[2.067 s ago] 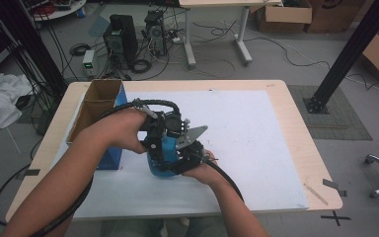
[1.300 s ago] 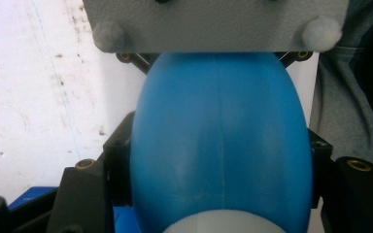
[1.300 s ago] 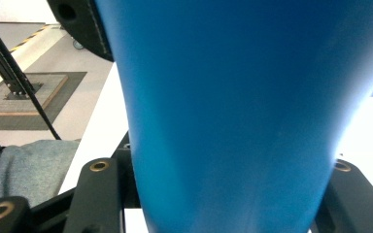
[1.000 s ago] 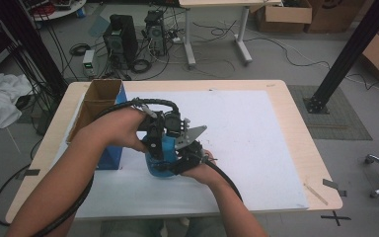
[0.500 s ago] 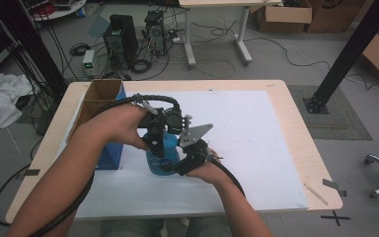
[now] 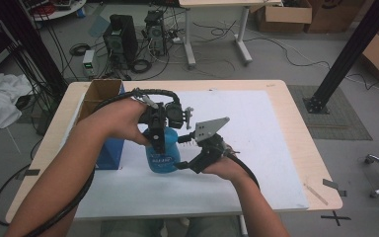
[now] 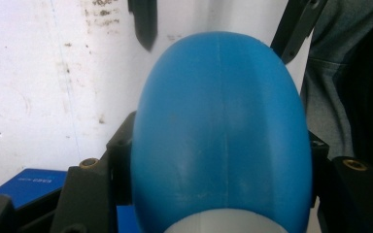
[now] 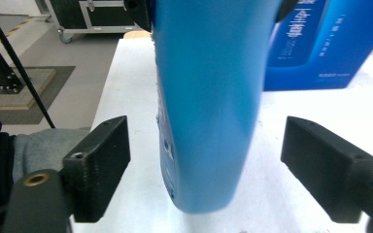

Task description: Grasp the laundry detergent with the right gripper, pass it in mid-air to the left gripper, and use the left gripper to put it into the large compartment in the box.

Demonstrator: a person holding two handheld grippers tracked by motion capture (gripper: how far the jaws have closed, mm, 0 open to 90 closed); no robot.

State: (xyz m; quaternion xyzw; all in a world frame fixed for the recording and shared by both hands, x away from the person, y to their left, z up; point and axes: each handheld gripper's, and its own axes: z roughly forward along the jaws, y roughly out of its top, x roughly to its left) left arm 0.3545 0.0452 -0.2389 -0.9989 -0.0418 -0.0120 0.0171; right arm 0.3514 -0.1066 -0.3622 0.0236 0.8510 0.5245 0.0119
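Note:
A blue plastic bottle (image 6: 163, 154) stands upright on the white mat (image 6: 246, 123) in the middle of the table. My left gripper (image 6: 159, 132) comes down from above and is shut on its upper part. In the left gripper view the bottle (image 7: 218, 131) bulges between the two black jaws of that gripper (image 7: 218, 150). My right gripper (image 6: 186, 165) sits low at the bottle's right side. Its jaws have just been opening. In the right gripper view the bottle (image 8: 209, 97) stands between them without touching either pad, and the gripper (image 8: 211, 160) is open.
A blue carton (image 6: 109, 153) stands just left of the bottle and also appears behind it (image 8: 320, 43). An open cardboard box (image 6: 98, 94) stands behind the carton at the table's (image 6: 301, 148) far left. The person's forearms come in from the near edge.
The right gripper has let go of the bottle and drawn back to the right and slightly upward. The left gripper keeps its hold and has stayed in place.

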